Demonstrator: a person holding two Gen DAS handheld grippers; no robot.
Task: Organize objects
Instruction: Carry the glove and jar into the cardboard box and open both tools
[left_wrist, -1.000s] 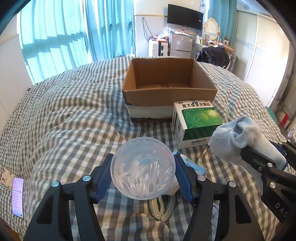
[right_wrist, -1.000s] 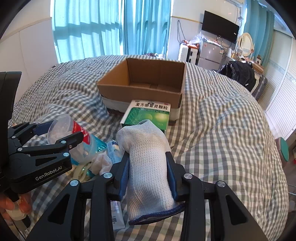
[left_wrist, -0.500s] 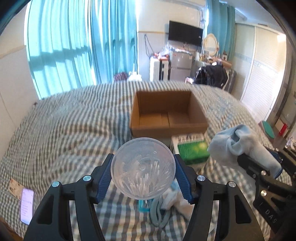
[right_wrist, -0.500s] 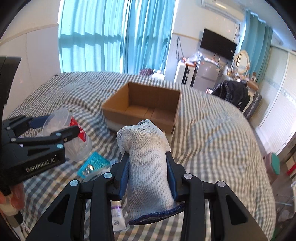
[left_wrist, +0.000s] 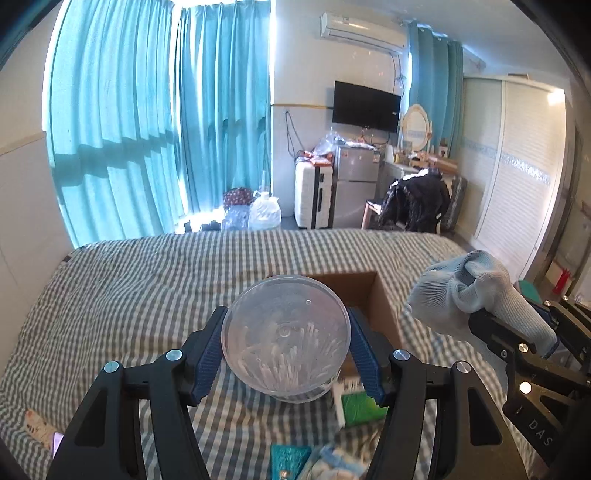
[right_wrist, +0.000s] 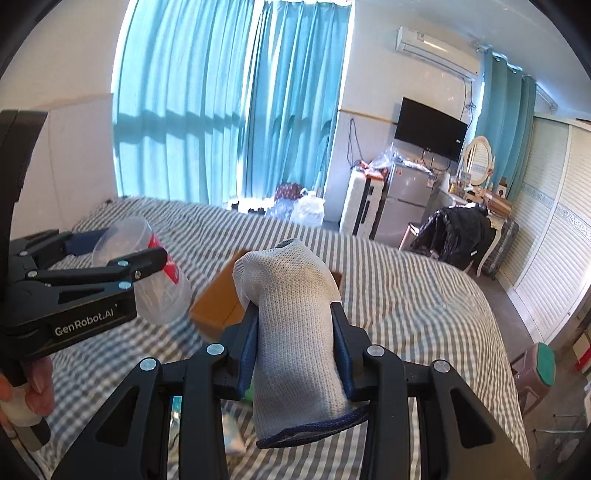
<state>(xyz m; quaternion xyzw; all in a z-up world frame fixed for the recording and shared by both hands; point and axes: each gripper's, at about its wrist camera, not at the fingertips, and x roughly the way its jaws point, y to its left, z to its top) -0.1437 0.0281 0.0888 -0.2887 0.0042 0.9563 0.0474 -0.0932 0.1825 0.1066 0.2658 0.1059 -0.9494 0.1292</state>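
My left gripper (left_wrist: 286, 338) is shut on a clear round tub of cotton swabs (left_wrist: 286, 334), held high above the checked bed; the tub also shows in the right wrist view (right_wrist: 155, 280), with a red label. My right gripper (right_wrist: 295, 332) is shut on a rolled white knit glove (right_wrist: 295, 332), also seen at the right of the left wrist view (left_wrist: 480, 295). The open cardboard box (left_wrist: 373, 299) lies below and ahead of both, mostly hidden behind the tub and, in the right wrist view (right_wrist: 218, 306), behind the glove.
A green medicine box (left_wrist: 356, 404) lies on the bed (left_wrist: 147, 288) near the cardboard box. A teal packet (left_wrist: 288, 458) and white items lie at the near edge. A phone (left_wrist: 57, 441) lies at the left. Curtains, suitcase, fridge and a chair stand beyond the bed.
Both grippers have risen and tilted up with their loads. The cardboard box and the bed have dropped low in both views and the far room now fills the frames.
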